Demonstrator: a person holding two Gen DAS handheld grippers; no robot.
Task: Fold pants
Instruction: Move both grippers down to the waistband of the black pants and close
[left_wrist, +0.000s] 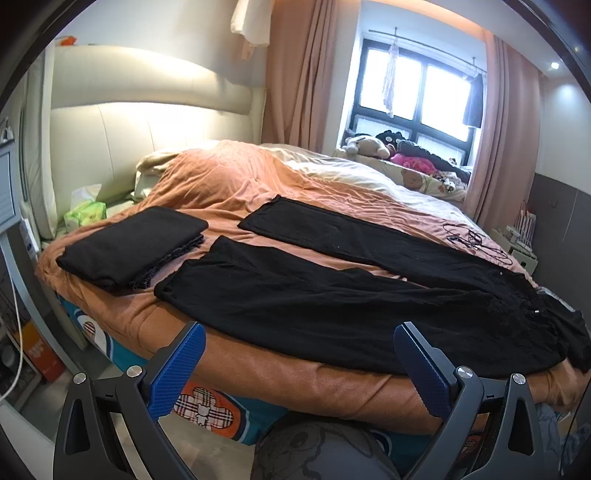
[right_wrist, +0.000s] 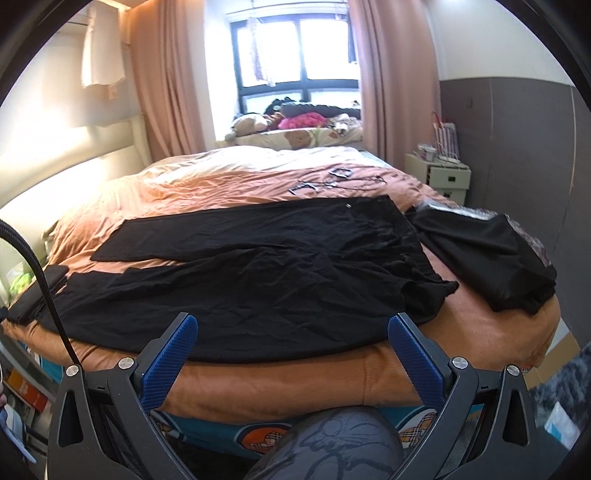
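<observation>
Both grippers, left (left_wrist: 299, 365) and right (right_wrist: 291, 354), hung with fingers spread and empty off the near edge of the bed (right_wrist: 295, 384), where the pants (right_wrist: 258, 280) lay flat with legs splayed, so the first fold probably wanted the near leg pinched at hem and waist and laid evenly over the far one

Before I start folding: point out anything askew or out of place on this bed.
The black pants lie spread flat, but the waistband corner droops over the bed edge. A tangle of black cords sits loose on the orange cover behind them. Both grippers, left and right, are open and empty.
</observation>
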